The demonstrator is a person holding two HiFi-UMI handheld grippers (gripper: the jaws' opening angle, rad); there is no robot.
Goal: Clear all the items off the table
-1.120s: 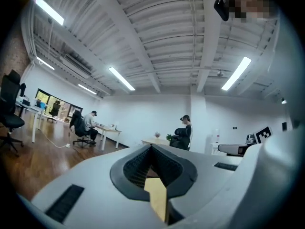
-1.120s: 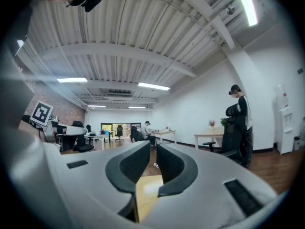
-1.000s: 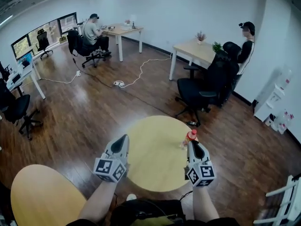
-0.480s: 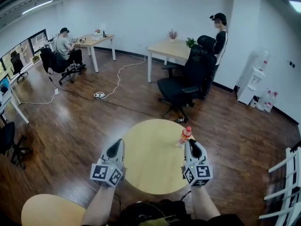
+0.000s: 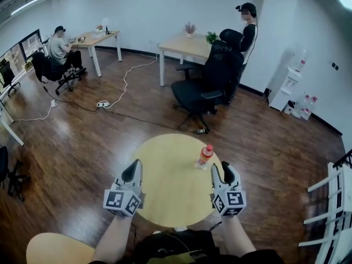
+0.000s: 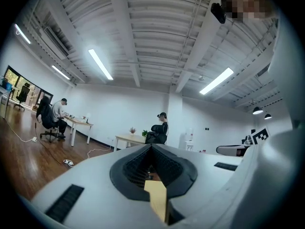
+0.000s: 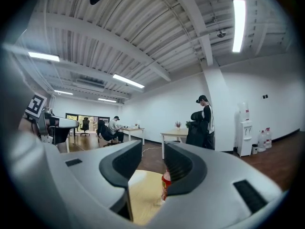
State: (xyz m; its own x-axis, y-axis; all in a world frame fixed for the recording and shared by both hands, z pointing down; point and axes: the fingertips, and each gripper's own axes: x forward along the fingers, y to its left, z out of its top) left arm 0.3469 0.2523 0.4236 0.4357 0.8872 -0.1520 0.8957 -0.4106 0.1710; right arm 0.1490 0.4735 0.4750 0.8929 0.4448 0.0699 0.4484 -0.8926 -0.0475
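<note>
Head view: finds small bottle (image 5: 204,156) upright, long axis vertical, red cap up, on smooth round pale-wood table (image 5: 165,199) near its far right edge, just beyond right gripper (image 5: 223,171) and well apart from left gripper (image 5: 132,172). Left gripper view: shows ribbed dark pads pressed together on nothing, bottle out of sight. Right gripper view: shows jaws spread, just been opening, nothing between them, bottle beyond the tips and half hidden behind one pad.

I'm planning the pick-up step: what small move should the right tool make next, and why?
Probably ease the right tool forward, centring the bottle in the gap. Its jaws have just been opening and stand apart with nothing between them; the bottle stands upright on the round table just ahead, partly behind one jaw in the right gripper view.
</note>
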